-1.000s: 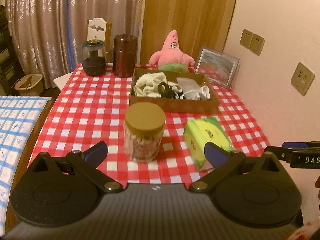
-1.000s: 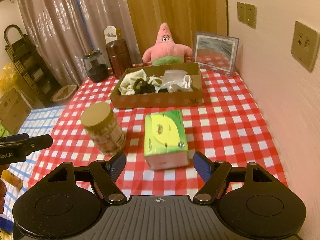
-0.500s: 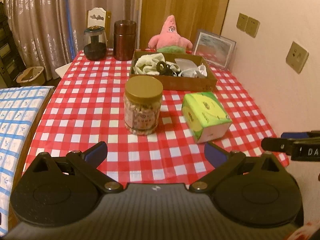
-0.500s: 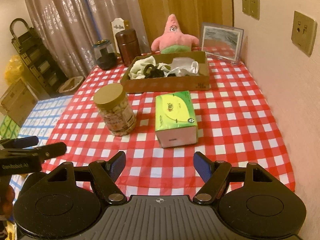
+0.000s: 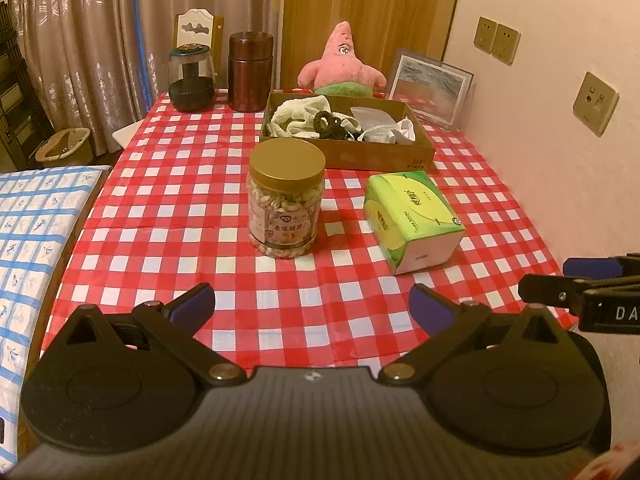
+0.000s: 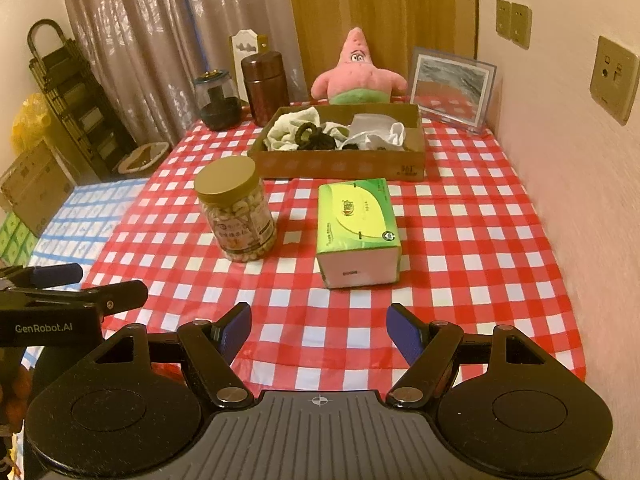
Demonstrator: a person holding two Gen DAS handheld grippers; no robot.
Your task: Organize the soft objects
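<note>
Both your tools sit farther back from the tabletop (image 6: pixel 460 240) than a second ago. Under the left tool (image 5: pixel 312 306), the near edge of the red-checked cloth shows now; earlier the nut jar (image 5: pixel 286 198) stood just ahead of its fingers, and now it is well apart. Under the right tool (image 6: pixel 319 330), the tissue pack (image 6: pixel 358 228) no longer lies between the fingertips but clear ahead of them. More of the left tool's side shows in the right view. Both jaws gape as wide as before.
</note>
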